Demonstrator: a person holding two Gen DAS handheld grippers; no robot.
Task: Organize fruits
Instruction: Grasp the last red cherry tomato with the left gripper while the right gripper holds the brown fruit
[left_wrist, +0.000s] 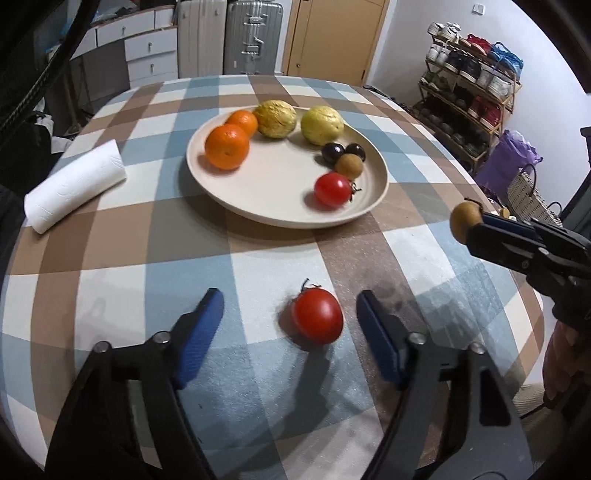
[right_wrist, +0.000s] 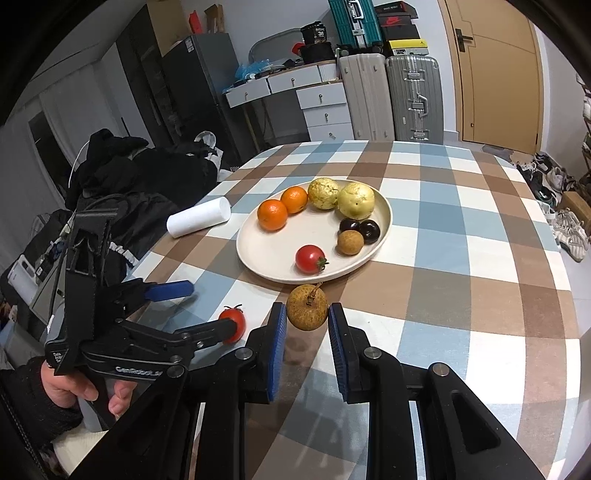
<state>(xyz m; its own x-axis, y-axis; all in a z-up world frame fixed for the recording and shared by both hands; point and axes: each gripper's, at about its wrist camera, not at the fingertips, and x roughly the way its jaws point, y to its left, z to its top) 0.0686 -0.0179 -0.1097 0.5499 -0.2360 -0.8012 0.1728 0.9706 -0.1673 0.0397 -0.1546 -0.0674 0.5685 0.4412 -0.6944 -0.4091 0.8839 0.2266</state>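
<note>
Item: small round red tomato with green stalk (left_wrist: 317, 320), loose on checked-cloth counter (left_wrist: 258, 387). Sits between blue pads of left hand-held gripper (left_wrist: 290, 317), slightly toward right pad; neither pad touching. Jaws released, part-way apart. Stalk points about 11 o'clock in left wrist view.

Item: round brown rough-skinned longan (right_wrist: 307, 308), clenched in right hand-held gripper (right_wrist: 307, 314), lifted off counter.

Destination: round cream plate (left_wrist: 280, 214) with other fruit, at 12 o'clock from tomato. Left hand nearer tomato; judged next: close on it.
</note>
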